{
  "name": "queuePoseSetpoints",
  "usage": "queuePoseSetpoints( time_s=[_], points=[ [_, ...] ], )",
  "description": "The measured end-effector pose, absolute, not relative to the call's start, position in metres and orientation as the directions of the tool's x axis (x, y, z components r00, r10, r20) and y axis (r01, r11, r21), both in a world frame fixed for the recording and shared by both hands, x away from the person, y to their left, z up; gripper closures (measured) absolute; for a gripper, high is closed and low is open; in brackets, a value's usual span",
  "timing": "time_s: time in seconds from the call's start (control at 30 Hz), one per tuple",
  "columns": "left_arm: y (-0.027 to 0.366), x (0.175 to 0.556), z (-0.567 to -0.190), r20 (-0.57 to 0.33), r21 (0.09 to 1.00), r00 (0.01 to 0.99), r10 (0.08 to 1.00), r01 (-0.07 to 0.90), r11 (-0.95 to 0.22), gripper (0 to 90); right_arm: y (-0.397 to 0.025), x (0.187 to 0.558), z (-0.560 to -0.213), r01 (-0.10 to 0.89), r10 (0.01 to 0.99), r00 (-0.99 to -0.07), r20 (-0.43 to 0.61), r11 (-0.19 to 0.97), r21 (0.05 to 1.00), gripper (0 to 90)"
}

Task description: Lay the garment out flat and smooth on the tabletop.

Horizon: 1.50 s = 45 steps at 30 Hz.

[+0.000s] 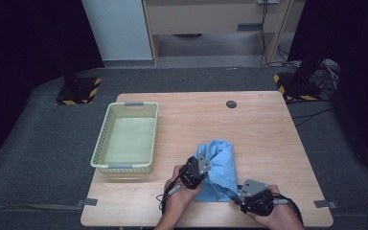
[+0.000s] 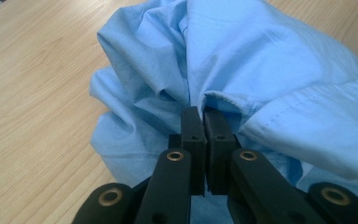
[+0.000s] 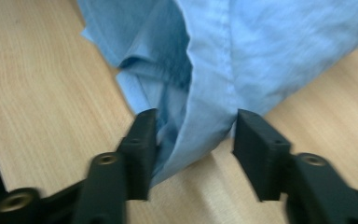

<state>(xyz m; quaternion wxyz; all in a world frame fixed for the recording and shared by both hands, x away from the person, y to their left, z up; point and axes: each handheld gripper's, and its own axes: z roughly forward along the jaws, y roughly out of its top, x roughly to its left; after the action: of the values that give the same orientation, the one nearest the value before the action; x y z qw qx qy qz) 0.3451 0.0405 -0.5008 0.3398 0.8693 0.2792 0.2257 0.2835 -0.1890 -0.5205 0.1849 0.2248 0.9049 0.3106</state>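
Note:
A crumpled light blue cloth (image 1: 218, 165) lies on the wooden table (image 1: 263, 129) near its front edge. My left gripper (image 1: 202, 165) is at the cloth's left side, shut on a fold of the blue cloth (image 2: 242, 70), its jaws pinched together (image 2: 204, 116). My right gripper (image 1: 242, 194) sits at the cloth's near right corner. Its jaws stand open (image 3: 196, 130) with a hanging edge of the cloth (image 3: 205, 93) between them, apart from the right finger (image 3: 256, 140).
A pale yellow-green plastic basket (image 1: 125, 138) stands on the left of the table, with nothing in it. A small dark round grommet (image 1: 231, 104) is set in the table's far edge. Black stands with hazard-striped bases (image 1: 79, 91) flank the table on the floor.

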Motion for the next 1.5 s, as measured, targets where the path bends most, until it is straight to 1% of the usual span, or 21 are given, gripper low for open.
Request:
queuePoseSetpoints(
  time_s=[0.03, 0.07, 0.1, 0.13, 0.23, 0.3, 0.5, 0.67, 0.83, 0.97, 1.23, 1.27, 1.4, 1.5],
  points=[
    [0.041, 0.345, -0.501, 0.203, 0.711, 0.746, 0.634, 0.333, -0.619, 88.7, -0.189, 0.284, -0.521, 0.303, 0.526, -0.83, -0.183, 0.702, 0.645, 58.9],
    [0.041, 0.344, -0.501, 0.202, 0.709, 0.75, 0.63, 0.332, -0.622, 88.7, -0.191, 0.287, -0.521, 0.324, 0.536, -0.829, -0.162, 0.695, 0.642, 68.6],
    [0.041, 0.343, -0.501, 0.201, 0.705, 0.754, 0.626, 0.332, -0.626, 88.7, -0.193, 0.288, -0.521, 0.331, 0.539, -0.827, -0.157, 0.694, 0.64, 72.7],
    [0.041, 0.343, -0.501, 0.201, 0.705, 0.754, 0.626, 0.332, -0.626, 88.7, -0.193, 0.288, -0.521, 0.331, 0.539, -0.827, -0.157, 0.694, 0.64, 72.7],
    [0.038, 0.339, -0.503, 0.2, 0.695, 0.771, 0.605, 0.323, -0.642, 88.8, -0.202, 0.293, -0.519, 0.355, 0.563, -0.813, -0.146, 0.679, 0.643, 80.5],
    [0.035, 0.335, -0.504, 0.205, 0.683, 0.784, 0.586, 0.314, -0.659, 88.8, -0.209, 0.296, -0.518, 0.365, 0.579, -0.802, -0.148, 0.671, 0.646, 81.7],
    [0.023, 0.326, -0.51, 0.199, 0.646, 0.823, 0.532, 0.298, -0.703, 88.8, -0.225, 0.304, -0.514, 0.384, 0.624, -0.764, -0.162, 0.642, 0.664, 83.1],
    [0.014, 0.32, -0.512, 0.183, 0.634, 0.848, 0.497, 0.285, -0.719, 88.7, -0.233, 0.311, -0.511, 0.393, 0.656, -0.739, -0.155, 0.607, 0.691, 83.9],
    [0.011, 0.319, -0.517, 0.181, 0.623, 0.855, 0.486, 0.283, -0.73, 88.6, -0.238, 0.314, -0.512, 0.398, 0.667, -0.73, -0.148, 0.591, 0.701, 83.2],
    [0.012, 0.32, -0.521, 0.177, 0.614, 0.856, 0.486, 0.29, -0.734, 88.6, -0.238, 0.313, -0.516, 0.403, 0.664, -0.733, -0.145, 0.596, 0.694, 79.3],
    [0.012, 0.322, -0.527, 0.174, 0.612, 0.854, 0.49, 0.296, -0.733, 88.5, -0.238, 0.309, -0.524, 0.421, 0.659, -0.74, -0.132, 0.607, 0.674, 61.2],
    [0.012, 0.322, -0.527, 0.175, 0.613, 0.853, 0.491, 0.296, -0.733, 88.4, -0.238, 0.308, -0.525, 0.421, 0.659, -0.739, -0.138, 0.612, 0.67, 61.8],
    [0.012, 0.321, -0.527, 0.183, 0.615, 0.851, 0.492, 0.291, -0.733, 88.2, -0.24, 0.308, -0.524, 0.424, 0.661, -0.741, -0.119, 0.597, 0.681, 74.8],
    [0.012, 0.321, -0.525, 0.173, 0.624, 0.849, 0.499, 0.297, -0.722, 88.1, -0.24, 0.307, -0.521, 0.419, 0.662, -0.74, -0.117, 0.591, 0.689, 81.0]
  ],
)
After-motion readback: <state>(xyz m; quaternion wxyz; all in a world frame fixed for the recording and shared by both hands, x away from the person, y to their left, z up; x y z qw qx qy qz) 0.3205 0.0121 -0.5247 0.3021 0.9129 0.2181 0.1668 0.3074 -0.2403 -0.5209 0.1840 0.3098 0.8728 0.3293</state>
